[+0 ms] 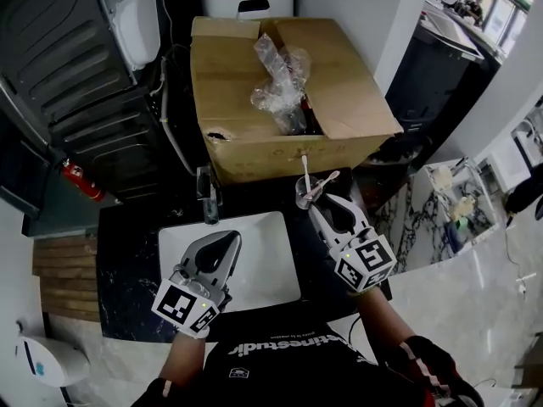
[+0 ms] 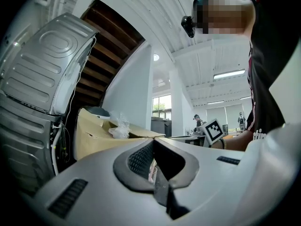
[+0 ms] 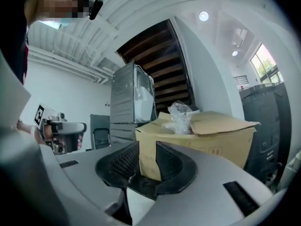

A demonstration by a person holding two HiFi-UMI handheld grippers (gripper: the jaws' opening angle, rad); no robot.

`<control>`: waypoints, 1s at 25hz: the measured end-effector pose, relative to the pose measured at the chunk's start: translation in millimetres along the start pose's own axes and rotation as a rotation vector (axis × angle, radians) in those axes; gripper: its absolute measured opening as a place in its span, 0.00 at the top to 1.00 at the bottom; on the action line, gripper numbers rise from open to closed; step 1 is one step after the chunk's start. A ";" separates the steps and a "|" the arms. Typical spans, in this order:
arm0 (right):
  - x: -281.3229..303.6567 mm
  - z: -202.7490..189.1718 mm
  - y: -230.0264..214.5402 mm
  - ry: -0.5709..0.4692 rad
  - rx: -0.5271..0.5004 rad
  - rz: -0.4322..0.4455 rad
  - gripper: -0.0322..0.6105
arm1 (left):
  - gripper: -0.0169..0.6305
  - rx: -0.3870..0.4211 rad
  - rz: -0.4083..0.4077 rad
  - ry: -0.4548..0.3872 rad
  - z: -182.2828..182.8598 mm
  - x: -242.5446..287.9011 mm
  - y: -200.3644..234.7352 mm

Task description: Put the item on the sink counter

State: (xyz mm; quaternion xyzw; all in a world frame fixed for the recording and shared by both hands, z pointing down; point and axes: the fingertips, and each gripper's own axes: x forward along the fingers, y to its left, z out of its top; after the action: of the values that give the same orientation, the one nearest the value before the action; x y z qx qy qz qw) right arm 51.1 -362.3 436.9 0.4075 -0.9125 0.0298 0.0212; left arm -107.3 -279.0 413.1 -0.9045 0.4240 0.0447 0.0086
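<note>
A clear cup [image 1: 306, 193] with a thin white stick leaning in it stands on the dark sink counter [image 1: 127, 261], between the white basin [image 1: 276, 265] and the cardboard box [image 1: 271, 147]. My right gripper [image 1: 321, 205] is just right of the cup, its tips close beside it. In the right gripper view the jaws [image 3: 147, 149] stand apart with only the box [image 3: 202, 135] showing through the gap; the cup is not seen there. My left gripper [image 1: 229, 239] hovers over the basin, its tips together [image 2: 153, 142] and nothing held.
The open box fills the back of the counter and holds crumpled plastic bags [image 1: 280, 79]. A faucet [image 1: 208, 197] stands behind the basin. Dark cabinets and a red fire extinguisher [image 1: 82, 182] are at left, a marble ledge [image 1: 441, 219] at right.
</note>
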 end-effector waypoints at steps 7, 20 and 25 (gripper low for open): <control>-8.9 17.2 79.8 -0.024 0.026 0.169 0.80 | 0.95 0.006 -0.015 -0.010 5.7 0.5 -6.6; -16.5 28.0 118.4 -0.046 0.013 0.272 0.89 | 0.95 0.006 -0.026 -0.012 6.2 -4.0 -13.8; -15.2 29.3 119.3 -0.042 -0.017 0.270 0.89 | 0.95 -0.001 -0.026 -0.015 6.2 -4.7 -13.5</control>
State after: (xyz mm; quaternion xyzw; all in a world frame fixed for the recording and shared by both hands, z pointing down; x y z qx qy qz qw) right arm -28.1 -273.7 402.2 0.2813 -0.9595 0.0159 0.0013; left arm -100.3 -266.4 407.1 -0.9095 0.4123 0.0518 0.0118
